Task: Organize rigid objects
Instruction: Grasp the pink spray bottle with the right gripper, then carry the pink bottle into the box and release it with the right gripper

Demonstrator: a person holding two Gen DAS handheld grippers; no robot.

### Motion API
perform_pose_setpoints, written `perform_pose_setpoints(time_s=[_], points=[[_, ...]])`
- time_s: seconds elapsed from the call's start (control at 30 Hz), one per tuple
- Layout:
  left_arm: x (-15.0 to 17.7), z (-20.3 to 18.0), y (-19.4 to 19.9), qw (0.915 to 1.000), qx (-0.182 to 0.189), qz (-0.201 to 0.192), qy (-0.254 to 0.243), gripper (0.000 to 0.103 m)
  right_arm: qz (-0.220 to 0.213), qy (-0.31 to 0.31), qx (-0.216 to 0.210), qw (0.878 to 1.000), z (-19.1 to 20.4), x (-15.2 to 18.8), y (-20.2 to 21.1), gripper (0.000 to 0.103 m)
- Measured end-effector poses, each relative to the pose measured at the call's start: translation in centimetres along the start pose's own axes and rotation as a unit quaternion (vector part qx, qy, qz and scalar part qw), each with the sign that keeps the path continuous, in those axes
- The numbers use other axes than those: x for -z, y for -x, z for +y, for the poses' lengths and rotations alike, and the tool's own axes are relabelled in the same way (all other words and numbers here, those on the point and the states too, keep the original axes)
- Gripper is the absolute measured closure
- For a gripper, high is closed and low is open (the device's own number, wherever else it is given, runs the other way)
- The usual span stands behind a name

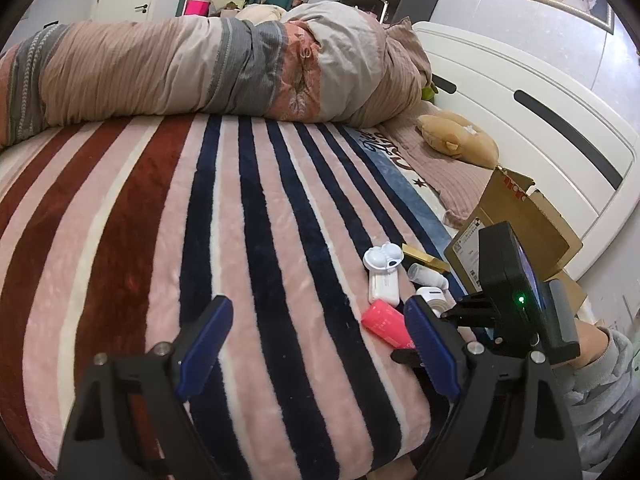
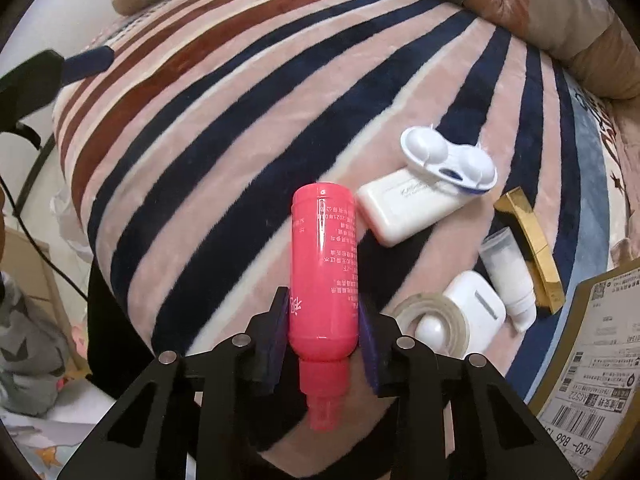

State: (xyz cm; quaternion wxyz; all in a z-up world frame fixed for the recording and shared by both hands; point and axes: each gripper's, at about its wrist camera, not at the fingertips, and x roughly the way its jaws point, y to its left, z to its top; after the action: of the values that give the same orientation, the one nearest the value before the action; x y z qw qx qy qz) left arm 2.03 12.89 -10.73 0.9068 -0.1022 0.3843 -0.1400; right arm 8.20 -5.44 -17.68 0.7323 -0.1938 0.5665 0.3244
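Pink bottle (image 2: 323,264) bearing white print, blanket (image 2: 224,92) showing pink, navy and maroon stripes, gold box (image 2: 530,244), white case (image 2: 408,210)

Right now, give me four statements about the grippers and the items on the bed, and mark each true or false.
1. The right gripper is shut on the pink bottle. True.
2. The left gripper holds the tape roll. False: it is open and empty; the tape roll lies on the blanket.
3. The gold box lies beside the white tube. True.
4. The white rectangular case sits inside the cardboard box. False: it lies on the blanket, outside the cardboard box.
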Motion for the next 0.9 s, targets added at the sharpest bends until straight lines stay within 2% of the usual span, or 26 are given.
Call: perform_pose_setpoints(time_s=[0.13, 0.3, 0.5, 0.6, 0.63, 0.77, 0.87, 0.9], points=[[-0.1, -0.5, -0.1, 0.9999, 0.014, 0.003, -0.005, 0.018, -0.03, 0.012, 0.007, 0.999, 0.7, 0.0, 0.8, 0.075], [-0.4, -1.6, -0.1, 0.9991, 0.041, 0.006, -0.007, 0.018, -0.092, 0.018, -0.002, 0.996, 1.4, -0.8, 3.7, 0.075], [-1.3, -3.5, 0.3, 0.9941, 0.108, 0.001, -0.003, 0.018, -0.169, 0.038, -0.018, 0.985, 3.0, -0.7, 8.0, 0.076], [-1.6, -4.1, 0.5, 0.9959, 0.09, -0.004, -0.005, 0.018, -0.159, 0.051, -0.005, 0.986, 3.4, -0.9, 8.9, 0.076], [-1.5, -4.2, 0.5, 0.997, 0.078, -0.005, -0.005, 0.018, -0.149, 0.048, -0.002, 0.988, 3.2, -0.9, 8.6, 0.076], [-0.9, -3.6, 0.2, 0.9978, 0.066, 0.004, 0.004, 0.018, -0.121, 0.017, -0.015, 0.992, 1.3, -0.2, 5.8, 0.076], [-0.6, -3.2, -0.1, 0.9979, 0.062, 0.009, 0.013, 0.018, -0.158, -0.005, -0.036, 0.987, 0.7, 0.0, 4.4, 0.075], [-0.5, -3.1, -0.2, 0.9981, 0.06, 0.011, 0.014, 0.018, -0.157, -0.016, -0.049, 0.986, 0.5, 0.0, 3.9, 0.075]])
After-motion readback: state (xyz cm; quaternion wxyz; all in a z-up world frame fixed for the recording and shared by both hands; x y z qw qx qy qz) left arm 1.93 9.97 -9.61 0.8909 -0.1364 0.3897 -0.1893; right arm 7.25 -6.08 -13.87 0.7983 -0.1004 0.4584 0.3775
